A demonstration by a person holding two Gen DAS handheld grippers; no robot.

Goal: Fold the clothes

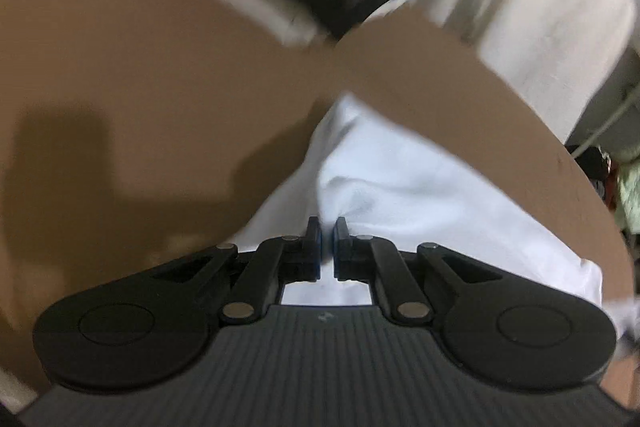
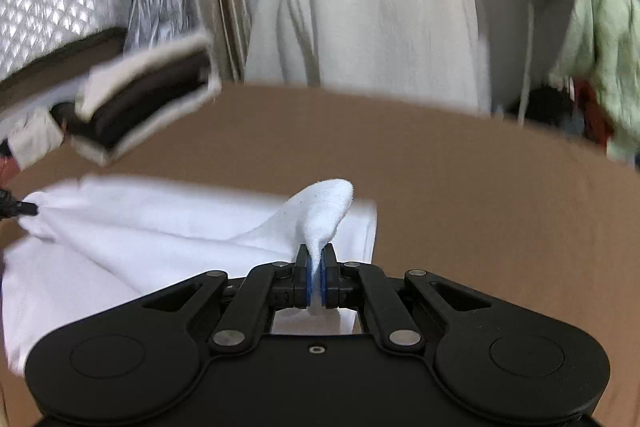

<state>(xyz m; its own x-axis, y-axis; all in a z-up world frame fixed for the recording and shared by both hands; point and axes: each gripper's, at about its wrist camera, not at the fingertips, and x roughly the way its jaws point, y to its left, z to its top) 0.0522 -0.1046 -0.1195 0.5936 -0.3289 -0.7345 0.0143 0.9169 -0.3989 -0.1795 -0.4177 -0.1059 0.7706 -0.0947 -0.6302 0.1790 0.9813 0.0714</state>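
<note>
Left wrist | left tongs (image 1: pixel 328 227) pinching white cloth (image 1: pixel 400 187); right tongs (image 2: pixel 318 255) likewise

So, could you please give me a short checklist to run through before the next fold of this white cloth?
1. Right gripper grip: ok. Its jaws are shut on a pinched-up corner of the white cloth.
2. Left gripper grip: ok. Its jaws are closed with the cloth bunched between them.
3. Cloth between the two grips: not ok. It sags in folds and wrinkles, not stretched flat.
4. Room on the brown table: ok. Bare surface shows ahead of the cloth.
5. Cloth fully on the table: cannot tell. Its near edges are hidden by the grippers.
6. Picture sharpness: not ok. The left wrist view is blurred.
</note>
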